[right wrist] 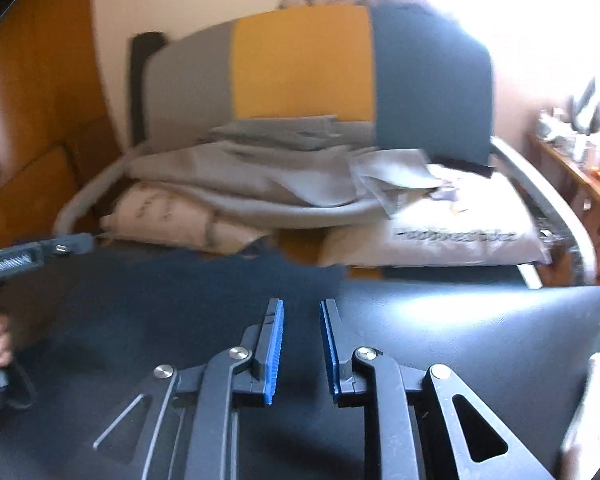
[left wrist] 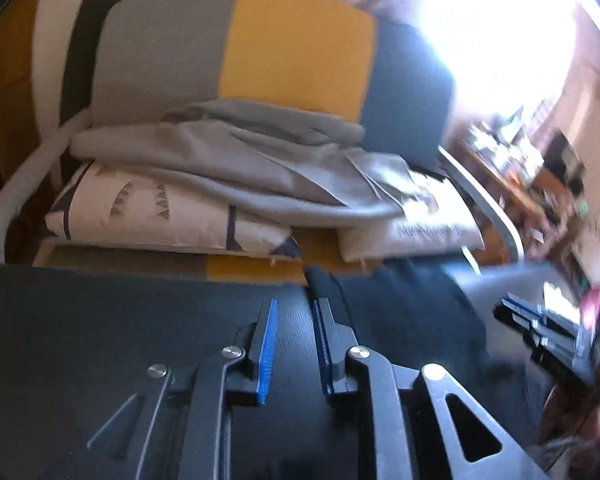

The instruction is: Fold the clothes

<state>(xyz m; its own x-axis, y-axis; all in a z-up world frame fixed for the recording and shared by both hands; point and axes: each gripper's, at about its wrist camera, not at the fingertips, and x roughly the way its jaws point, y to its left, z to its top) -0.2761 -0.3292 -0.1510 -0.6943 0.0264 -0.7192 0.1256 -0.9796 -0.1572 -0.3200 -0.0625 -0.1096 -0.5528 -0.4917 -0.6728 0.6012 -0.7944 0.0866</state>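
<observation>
Jaws of the left gripper (left wrist: 294,344) stand a little apart, a narrow gap between the blue pads, with nothing between them; under them lies the black tabletop (left wrist: 100,320). Jaws of the right gripper (right wrist: 302,344) stand apart by about the same gap and are likewise empty.

A dark navy garment (left wrist: 400,304) lies spread on the tabletop. In the left wrist view its near edge runs just ahead of the jaw tips and the cloth stretches away to their right. In the right wrist view the same cloth (right wrist: 204,292) lies ahead of the jaws and to their left, its ragged far edge reaching past the tips. Whether either gripper touches it cannot be told.

Beyond the jaws, past the far edge of the tabletop, stands a chair (left wrist: 300,52) with a grey, yellow and blue back. On its seat lie a crumpled grey cloth (left wrist: 236,164) over patterned white cushions (left wrist: 148,216). The right gripper shows at the far right of the left wrist view.
</observation>
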